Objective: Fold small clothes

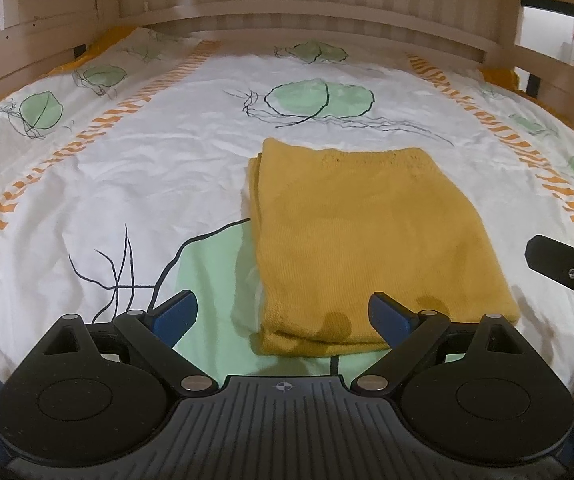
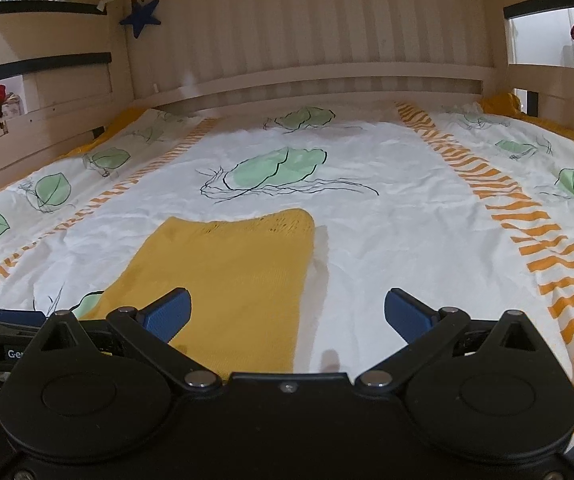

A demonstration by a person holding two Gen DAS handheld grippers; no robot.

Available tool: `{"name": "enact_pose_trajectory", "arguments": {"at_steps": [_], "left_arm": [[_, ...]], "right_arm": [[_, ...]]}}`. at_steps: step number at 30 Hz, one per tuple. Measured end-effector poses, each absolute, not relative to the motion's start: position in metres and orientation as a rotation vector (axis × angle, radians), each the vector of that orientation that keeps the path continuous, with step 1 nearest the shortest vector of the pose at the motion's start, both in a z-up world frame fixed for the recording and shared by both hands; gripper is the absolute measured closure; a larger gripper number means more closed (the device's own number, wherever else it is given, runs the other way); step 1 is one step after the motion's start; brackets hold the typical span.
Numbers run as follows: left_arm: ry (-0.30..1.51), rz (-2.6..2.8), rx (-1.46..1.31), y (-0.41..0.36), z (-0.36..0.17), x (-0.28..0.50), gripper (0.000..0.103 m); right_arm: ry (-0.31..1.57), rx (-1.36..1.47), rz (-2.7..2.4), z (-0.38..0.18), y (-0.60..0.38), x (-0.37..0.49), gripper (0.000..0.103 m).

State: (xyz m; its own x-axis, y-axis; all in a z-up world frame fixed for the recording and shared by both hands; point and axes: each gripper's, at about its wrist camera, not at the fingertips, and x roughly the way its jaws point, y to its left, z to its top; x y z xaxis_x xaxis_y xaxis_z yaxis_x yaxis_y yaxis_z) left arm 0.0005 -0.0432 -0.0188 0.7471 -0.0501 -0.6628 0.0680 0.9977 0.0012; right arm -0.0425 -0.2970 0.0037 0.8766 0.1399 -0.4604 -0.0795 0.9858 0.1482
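Observation:
A mustard-yellow knitted garment point(image 1: 363, 240) lies folded into a flat rectangle on the bed sheet; it also shows in the right wrist view point(image 2: 231, 272). My left gripper point(image 1: 283, 316) is open and empty, just above the garment's near edge, with its right blue pad over the near right part. My right gripper point(image 2: 287, 312) is open and empty, with its left pad over the garment's near right part and its right pad over bare sheet. The right gripper also shows at the right edge of the left wrist view point(image 1: 571, 268).
The bed is covered by a white sheet point(image 1: 127, 168) with green leaf prints and orange striped bands. A wooden headboard point(image 2: 307, 40) and side rails point(image 1: 27, 52) surround it. A blue star point(image 2: 141, 16) hangs at the back left.

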Motion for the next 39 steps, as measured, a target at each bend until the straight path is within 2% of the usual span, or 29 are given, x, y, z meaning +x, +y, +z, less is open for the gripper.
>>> {"name": "enact_pose_trajectory", "arguments": {"at_steps": [39], "left_arm": [[0.774, -0.059, 0.004, -0.0425, -0.0258, 0.0054, 0.01]], "right_arm": [[0.538, 0.198, 0.135, -0.0006, -0.2973, -0.0367, 0.0]]}}
